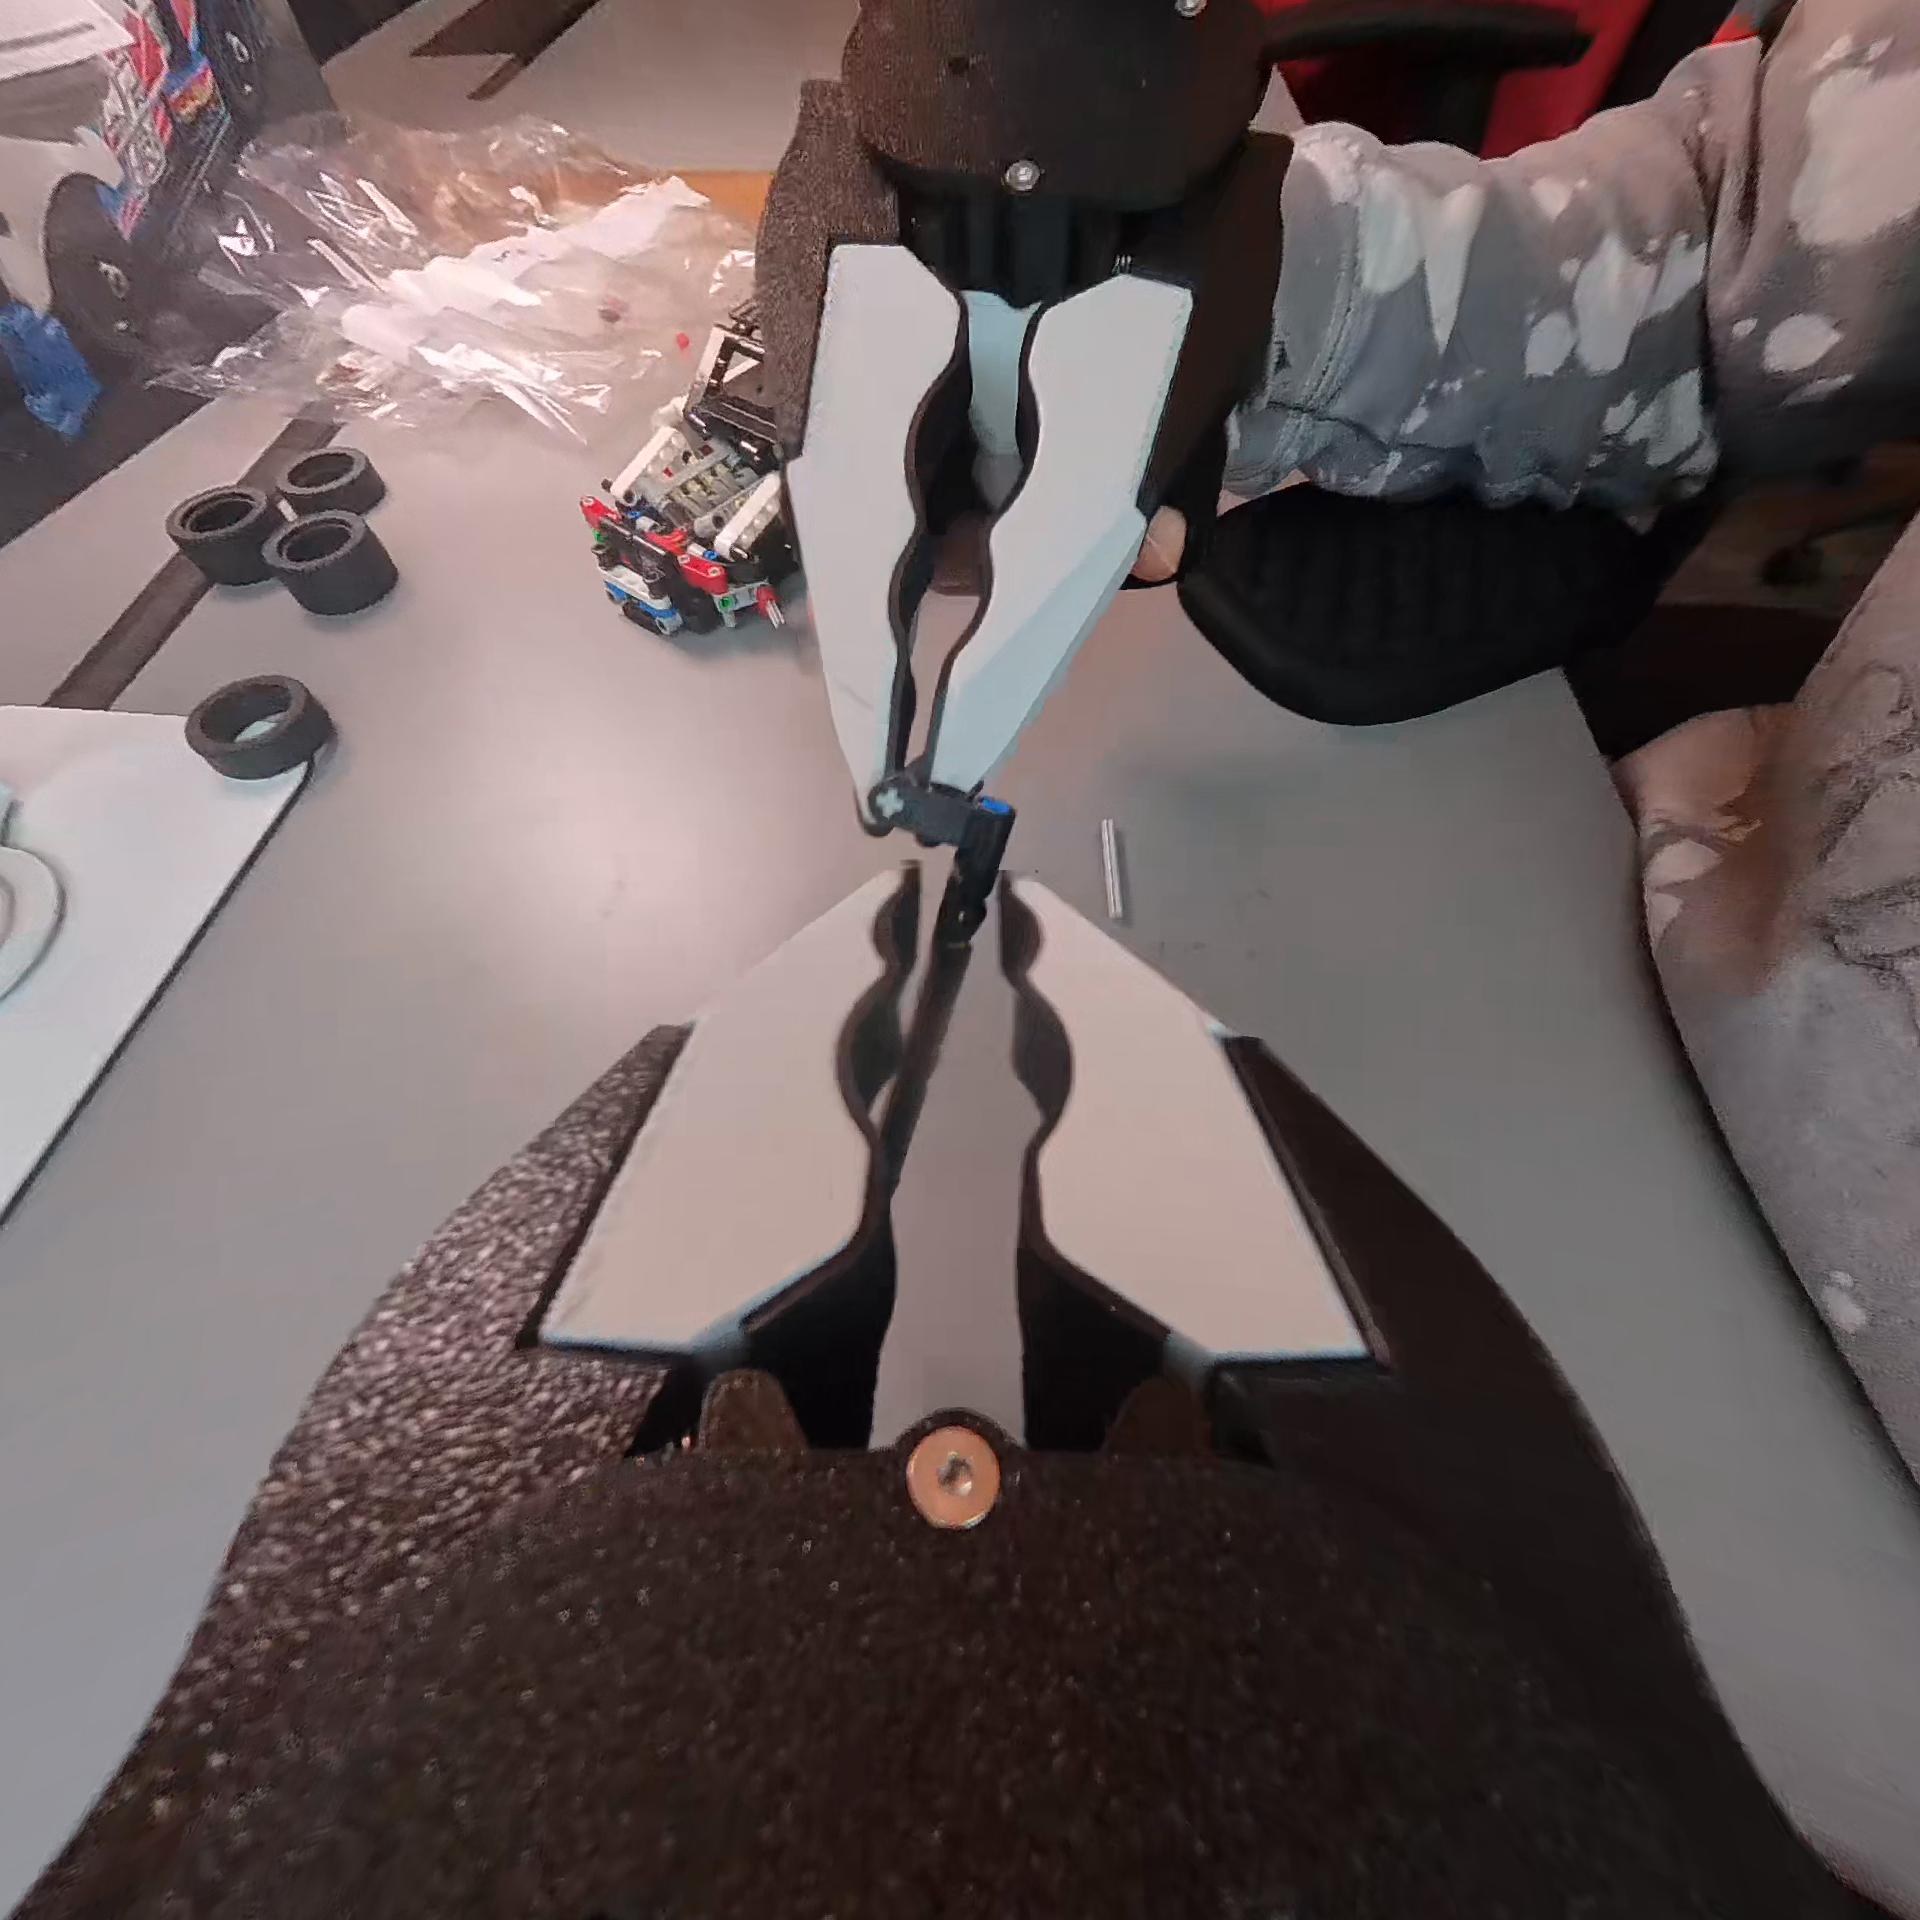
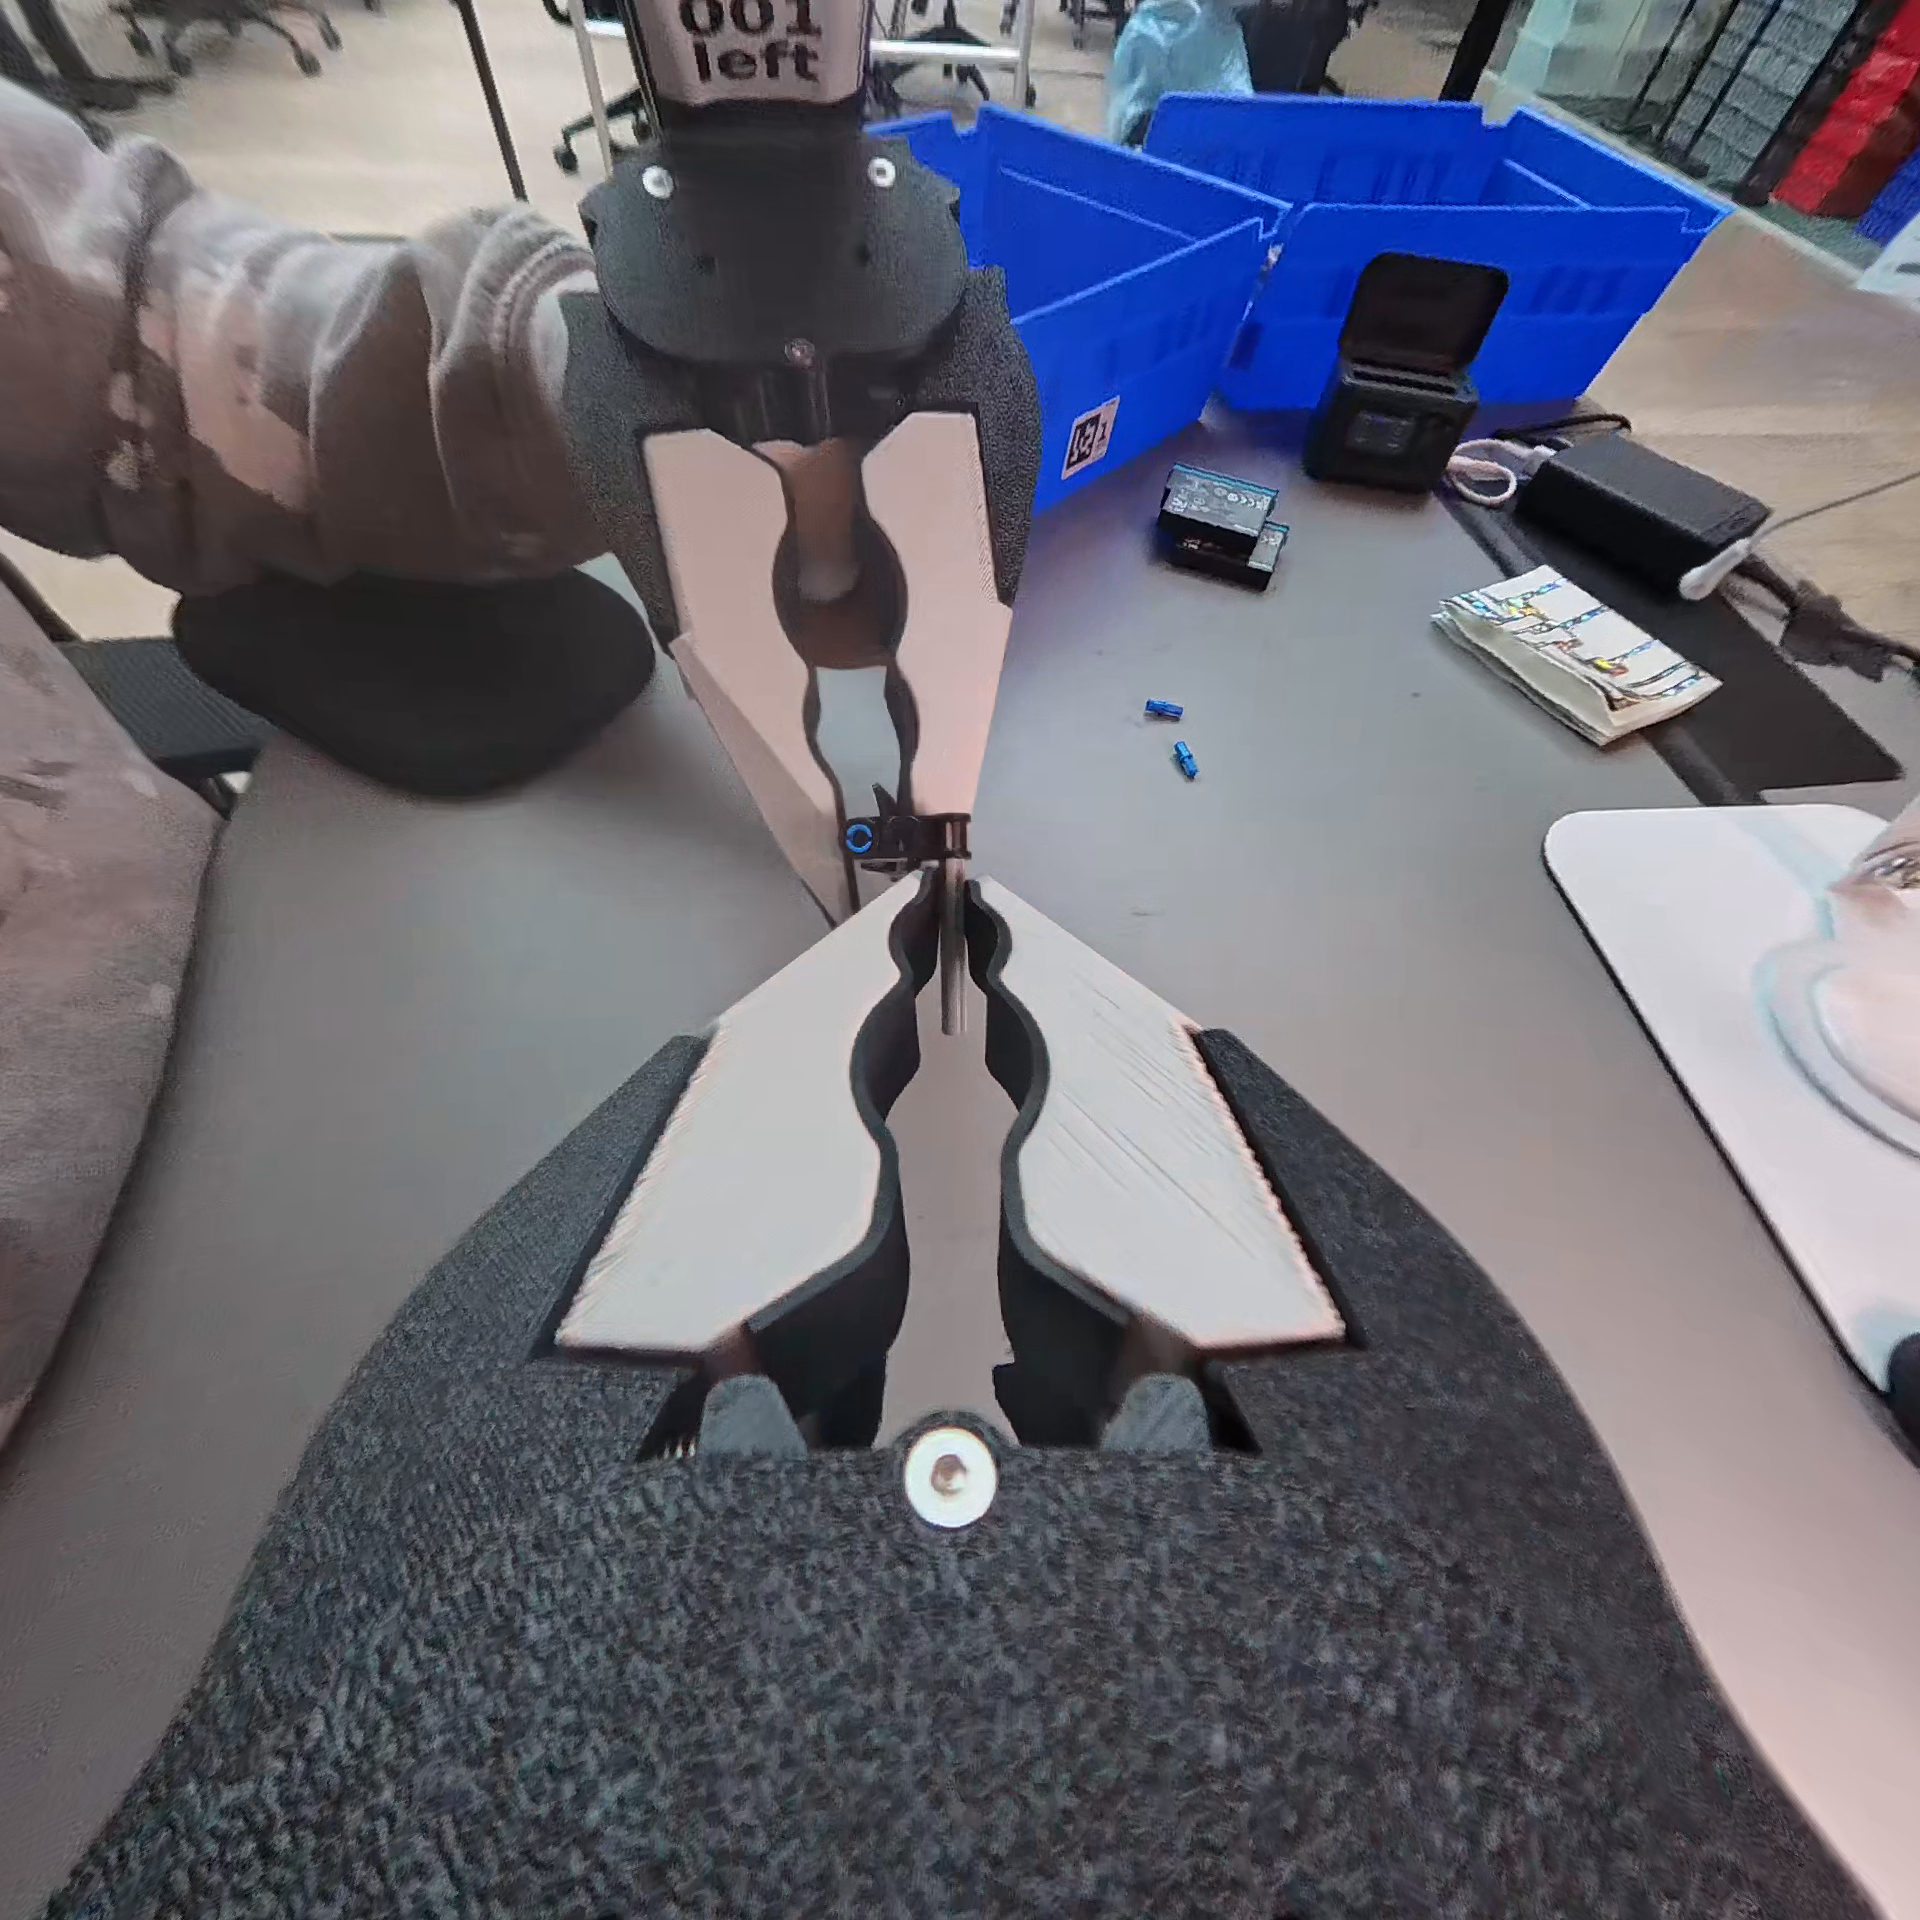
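My left gripper (image 1: 961, 883) is shut on a small black connector assembly (image 1: 971, 847) with a blue pin (image 1: 995, 806) in its end. My right gripper (image 2: 945, 883) is shut on a short grey axle (image 2: 951, 966). The two grippers meet tip to tip just above the grey table (image 1: 520, 935). The axle's cross-shaped end (image 1: 888, 800) shows at the black connector. In the left wrist view the right gripper (image 1: 920, 784) comes in from the top. In the right wrist view the left gripper (image 2: 894, 831) holds the black piece (image 2: 914, 836) with the blue pin (image 2: 858, 835).
A second grey axle (image 1: 1112, 868) lies on the table. A part-built model car (image 1: 696, 520), several black tyres (image 1: 330, 556) and plastic bags (image 1: 447, 260) lie far left. Two blue pins (image 2: 1164, 710), batteries (image 2: 1221, 520), blue bins (image 2: 1122, 281), folded sheets (image 2: 1569, 649) and a white mat (image 2: 1714, 987) are on the right. The tips of both grippers are at nearly the same place.
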`<state>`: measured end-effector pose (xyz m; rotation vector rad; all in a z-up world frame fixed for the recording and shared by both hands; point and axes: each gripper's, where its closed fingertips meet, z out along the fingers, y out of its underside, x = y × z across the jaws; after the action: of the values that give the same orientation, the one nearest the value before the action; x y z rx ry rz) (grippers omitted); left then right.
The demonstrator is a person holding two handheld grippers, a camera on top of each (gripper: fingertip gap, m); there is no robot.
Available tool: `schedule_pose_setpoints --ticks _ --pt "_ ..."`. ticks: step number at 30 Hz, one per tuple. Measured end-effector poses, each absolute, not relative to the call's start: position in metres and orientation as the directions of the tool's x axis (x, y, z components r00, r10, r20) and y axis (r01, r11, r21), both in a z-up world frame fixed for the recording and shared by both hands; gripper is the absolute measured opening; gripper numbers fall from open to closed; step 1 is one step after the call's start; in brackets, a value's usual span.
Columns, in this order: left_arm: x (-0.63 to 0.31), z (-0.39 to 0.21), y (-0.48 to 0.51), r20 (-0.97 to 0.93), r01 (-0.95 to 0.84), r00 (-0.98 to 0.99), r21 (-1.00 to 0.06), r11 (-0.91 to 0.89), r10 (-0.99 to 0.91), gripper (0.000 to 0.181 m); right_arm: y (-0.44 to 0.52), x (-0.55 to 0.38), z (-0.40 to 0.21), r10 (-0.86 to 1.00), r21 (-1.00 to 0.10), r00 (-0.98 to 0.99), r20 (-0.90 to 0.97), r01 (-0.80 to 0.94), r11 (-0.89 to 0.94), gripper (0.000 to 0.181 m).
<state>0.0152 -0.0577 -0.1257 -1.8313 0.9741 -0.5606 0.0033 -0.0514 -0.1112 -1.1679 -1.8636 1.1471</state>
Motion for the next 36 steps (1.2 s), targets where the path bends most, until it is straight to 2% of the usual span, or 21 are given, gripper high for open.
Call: schedule_pose_setpoints --ticks 3,9,22,28,30,32,36 --pt "0.007 -0.116 -0.051 -0.044 -0.384 0.564 -0.898 -0.215 -0.825 0.007 -0.044 -0.007 -0.102 0.908 -0.902 -0.405 0.107 0.345 0.259 0.004" --pt "0.006 -0.112 -0.053 0.140 -0.108 0.518 -0.968 -0.226 -0.844 0.005 -0.047 -0.008 -0.106 0.865 -0.959 -0.500 -0.046 0.264 0.102 0.004" --pt "0.000 -0.097 -0.039 0.075 -0.032 0.602 -0.992 -0.118 -0.795 0.004 -0.037 -0.004 -0.102 0.845 -0.965 -0.498 -0.195 0.249 -0.076 0.004" --pt "-0.002 -0.089 -0.036 0.020 -0.052 0.641 -0.996 -0.070 -0.767 0.004 -0.036 -0.004 -0.095 0.844 -0.964 -0.486 -0.225 0.238 -0.120 0.004" --pt "-0.001 -0.097 -0.036 0.005 -0.107 0.632 -0.990 -0.094 -0.775 0.005 -0.032 -0.006 -0.101 0.850 -0.951 -0.456 -0.263 0.271 -0.149 0.003" --pt "0.006 -0.113 -0.046 0.068 -0.148 0.561 -0.973 -0.180 -0.825 0.006 -0.035 -0.006 -0.110 0.858 -0.950 -0.449 -0.248 0.288 -0.124 0.004" --pt "0.011 -0.119 -0.060 0.146 -0.121 0.502 -0.964 -0.236 -0.852 0.011 -0.045 -0.006 -0.113 0.882 -0.972 -0.469 -0.050 0.224 0.064 0.004"
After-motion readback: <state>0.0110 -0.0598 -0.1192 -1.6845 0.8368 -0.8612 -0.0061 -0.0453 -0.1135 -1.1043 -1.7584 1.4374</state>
